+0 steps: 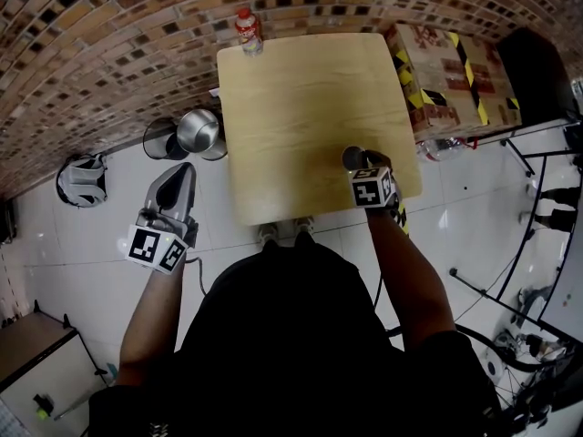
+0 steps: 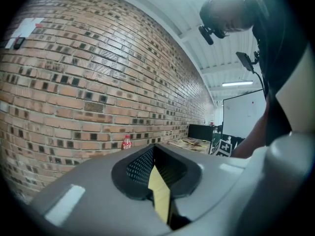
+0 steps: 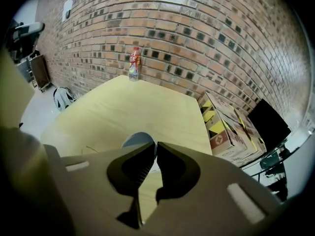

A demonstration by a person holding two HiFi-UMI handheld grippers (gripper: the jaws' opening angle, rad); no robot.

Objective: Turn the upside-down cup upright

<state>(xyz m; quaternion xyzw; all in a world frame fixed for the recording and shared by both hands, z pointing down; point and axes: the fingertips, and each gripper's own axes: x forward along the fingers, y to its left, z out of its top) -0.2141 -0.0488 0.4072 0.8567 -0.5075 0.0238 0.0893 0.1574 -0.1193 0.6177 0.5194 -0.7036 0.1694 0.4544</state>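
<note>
A small grey metal cup (image 1: 352, 158) stands near the right front corner of the wooden table (image 1: 301, 107). In the right gripper view only its round grey top (image 3: 134, 140) shows, just behind the jaws. My right gripper (image 1: 361, 166) comes down on it from the front, its jaws (image 3: 156, 146) nearly together and pinching the cup's edge. Off the table to the left, my left gripper (image 1: 187, 171) hangs over the floor, roughly level. It is shut with nothing in it (image 2: 155, 147).
A red-labelled bottle (image 1: 248, 30) stands at the table's far left corner. Cardboard boxes (image 1: 446, 71) sit right of the table. Two metal stools (image 1: 196, 132) and a helmet (image 1: 82, 178) are on the white floor to the left. A brick wall runs behind.
</note>
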